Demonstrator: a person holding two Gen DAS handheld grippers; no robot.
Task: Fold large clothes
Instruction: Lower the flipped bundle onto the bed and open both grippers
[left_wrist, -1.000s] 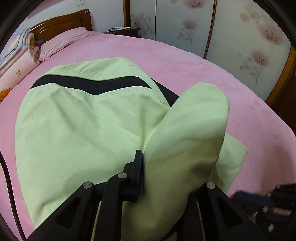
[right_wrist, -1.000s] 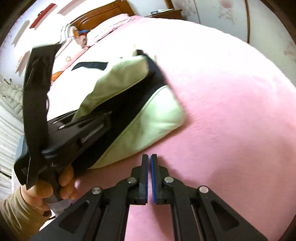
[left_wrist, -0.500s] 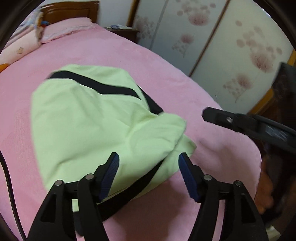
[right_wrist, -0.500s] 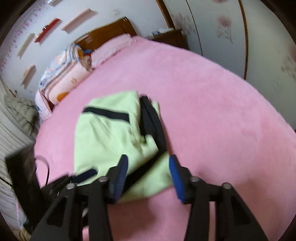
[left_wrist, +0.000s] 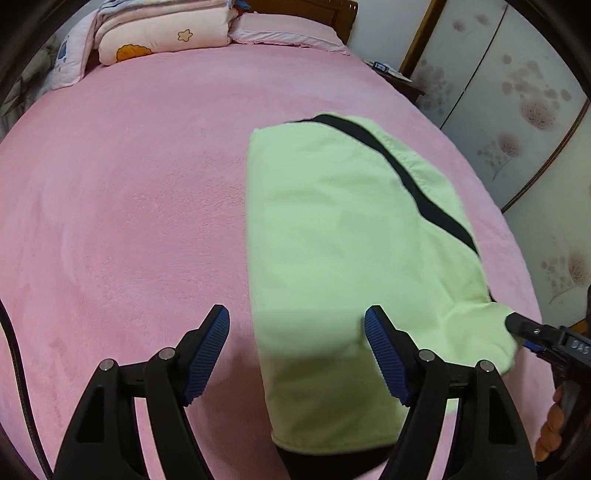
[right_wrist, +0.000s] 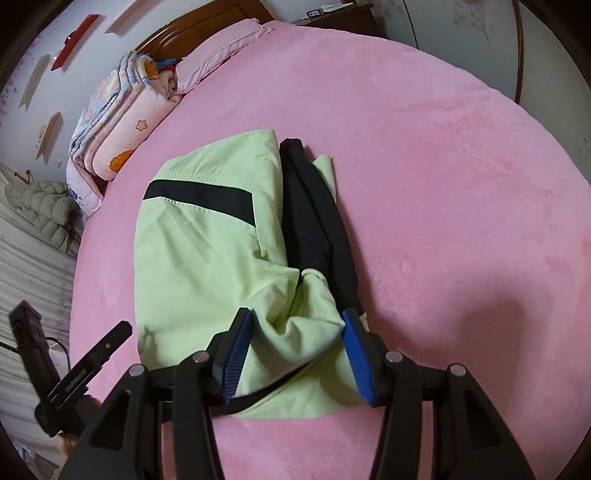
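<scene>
Matt woven-cloth jacket (left_wrist: 343, 236); plush fleece bedspread (left_wrist: 140, 192); glossy wooden headboard (right_wrist: 207, 18).

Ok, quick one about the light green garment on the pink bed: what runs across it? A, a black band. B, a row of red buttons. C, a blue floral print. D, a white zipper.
A: the folded light green garment on the pink bed has a black band running across its upper part, seen in both wrist views.
</scene>
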